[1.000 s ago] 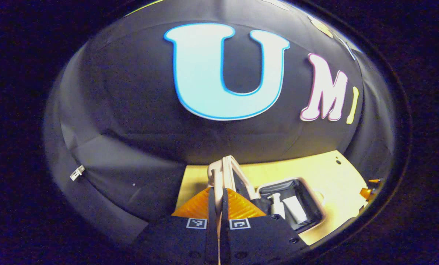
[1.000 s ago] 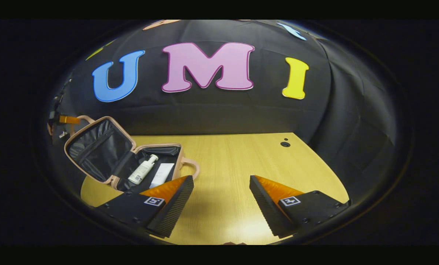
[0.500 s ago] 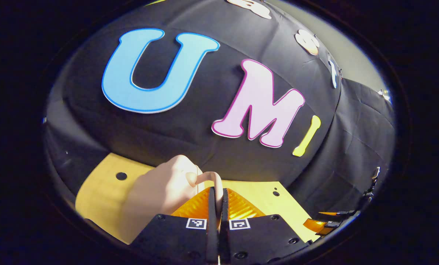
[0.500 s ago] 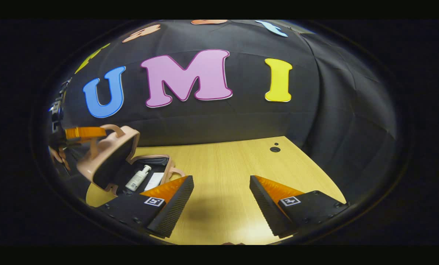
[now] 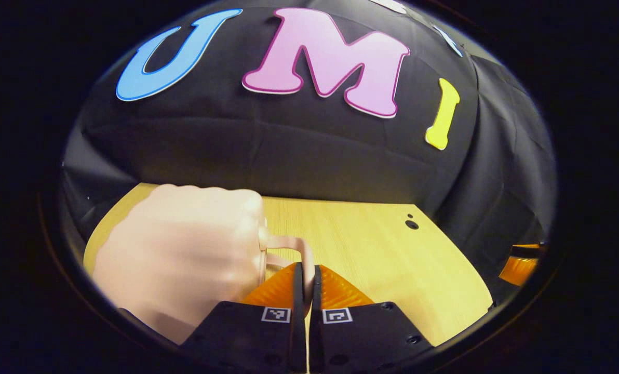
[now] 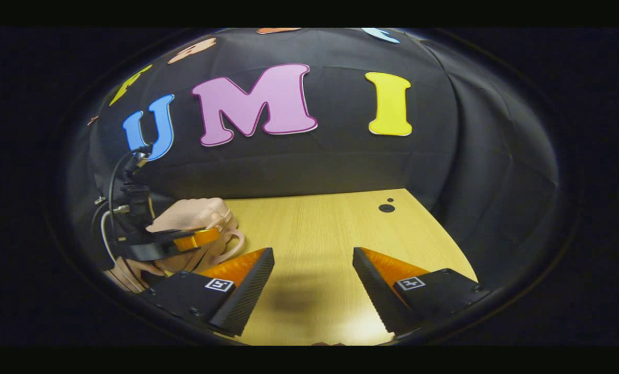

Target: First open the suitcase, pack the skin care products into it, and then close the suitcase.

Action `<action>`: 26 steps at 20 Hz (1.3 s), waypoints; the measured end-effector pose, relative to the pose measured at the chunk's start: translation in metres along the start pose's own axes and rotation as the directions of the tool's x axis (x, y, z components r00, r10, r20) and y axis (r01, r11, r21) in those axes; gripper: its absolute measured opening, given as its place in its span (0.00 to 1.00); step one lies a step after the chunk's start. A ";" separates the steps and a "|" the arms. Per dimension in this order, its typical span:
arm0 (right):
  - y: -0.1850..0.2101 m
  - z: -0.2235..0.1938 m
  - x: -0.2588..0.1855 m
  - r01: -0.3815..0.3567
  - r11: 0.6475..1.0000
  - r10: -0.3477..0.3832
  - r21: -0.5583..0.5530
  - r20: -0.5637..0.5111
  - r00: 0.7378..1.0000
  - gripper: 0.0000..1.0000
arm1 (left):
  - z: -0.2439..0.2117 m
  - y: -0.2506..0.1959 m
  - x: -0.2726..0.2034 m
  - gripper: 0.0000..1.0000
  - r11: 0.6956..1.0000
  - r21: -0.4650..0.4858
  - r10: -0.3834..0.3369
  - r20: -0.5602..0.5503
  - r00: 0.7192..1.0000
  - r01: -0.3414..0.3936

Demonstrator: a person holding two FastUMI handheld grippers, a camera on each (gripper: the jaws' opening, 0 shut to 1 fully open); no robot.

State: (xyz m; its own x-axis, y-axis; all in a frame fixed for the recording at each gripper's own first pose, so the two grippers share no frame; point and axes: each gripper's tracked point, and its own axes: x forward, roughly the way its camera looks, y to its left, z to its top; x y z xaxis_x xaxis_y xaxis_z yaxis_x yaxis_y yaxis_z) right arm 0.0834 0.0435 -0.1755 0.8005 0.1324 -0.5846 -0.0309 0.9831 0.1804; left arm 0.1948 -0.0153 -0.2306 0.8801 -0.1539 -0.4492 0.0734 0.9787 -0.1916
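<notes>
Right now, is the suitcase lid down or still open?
Down: in the right gripper view the suitcase shows only pink shell, no lining. The left hand-held gripper is shut on the handle. Whether it is latched, cannot tell.

Black gripper bodies (image 6: 185, 296) bear square markers (image 5: 275, 314) and screws (image 5: 384, 306).

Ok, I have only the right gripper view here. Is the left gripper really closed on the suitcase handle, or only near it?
Observer: Closed. In the left gripper view the left gripper is shut, with the handle pinched between its fingers.
Operator: Can you see there if the products are inside?
Observer: I cannot tell. The suitcase turns its pink outer shell to that camera, which hides the inside.
</notes>
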 end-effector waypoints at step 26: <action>0.140 0.076 -0.182 -0.017 0.998 0.041 -0.067 0.380 0.924 0.98 | 0.157 0.021 -0.361 0.96 0.990 0.105 0.024 0.542 0.840 -0.095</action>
State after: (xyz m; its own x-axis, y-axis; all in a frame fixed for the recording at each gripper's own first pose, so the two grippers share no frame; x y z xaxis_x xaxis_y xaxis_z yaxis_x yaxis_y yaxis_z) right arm -0.0207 0.1478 0.0166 0.9659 0.1147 -0.2323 -0.0844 0.9870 0.1364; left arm -0.0475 0.0819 0.0646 0.9953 -0.0327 0.0909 0.0378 0.9978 -0.0553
